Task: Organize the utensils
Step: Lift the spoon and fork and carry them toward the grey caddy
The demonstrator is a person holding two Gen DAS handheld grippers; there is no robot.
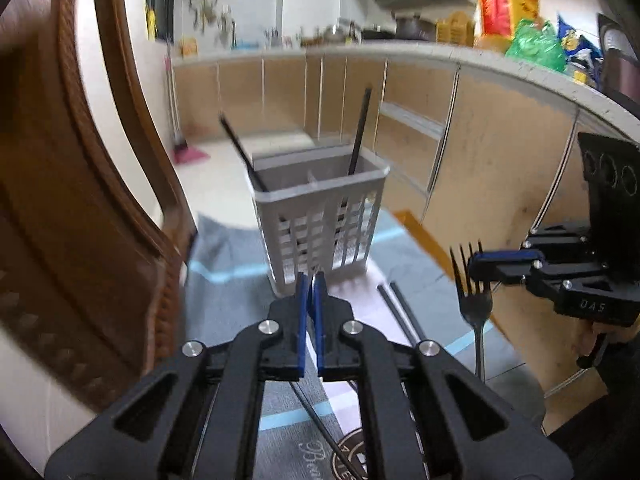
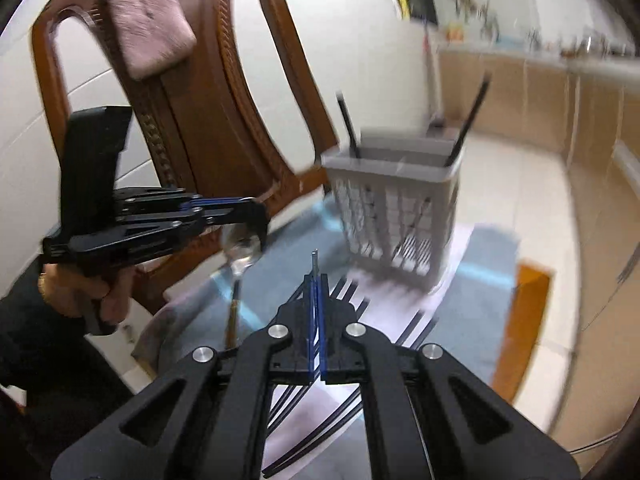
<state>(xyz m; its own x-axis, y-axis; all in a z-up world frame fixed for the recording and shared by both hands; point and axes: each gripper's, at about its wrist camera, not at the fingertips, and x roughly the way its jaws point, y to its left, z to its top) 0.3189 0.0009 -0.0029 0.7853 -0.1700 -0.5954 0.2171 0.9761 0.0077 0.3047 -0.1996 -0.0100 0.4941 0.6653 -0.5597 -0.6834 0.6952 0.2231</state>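
A grey slotted utensil caddy point(image 1: 320, 216) stands on the blue-grey mat with two black chopsticks point(image 1: 360, 132) leaning in it; it also shows in the right wrist view point(image 2: 396, 204). My left gripper point(image 1: 311, 280) is shut on a metal spoon point(image 2: 242, 254), held upright left of the caddy. My right gripper point(image 2: 316, 280) is shut on a metal fork point(image 1: 474, 292), tines up, right of the caddy. Two black chopsticks point(image 1: 400, 312) lie on the mat near the fork.
A carved wooden chair point(image 2: 192, 92) with a pink fluffy cloth point(image 2: 146, 16) stands left of the table. Kitchen cabinets point(image 1: 400, 96) and a cluttered counter run behind. The table's wooden edge point(image 2: 528, 320) is at the right.
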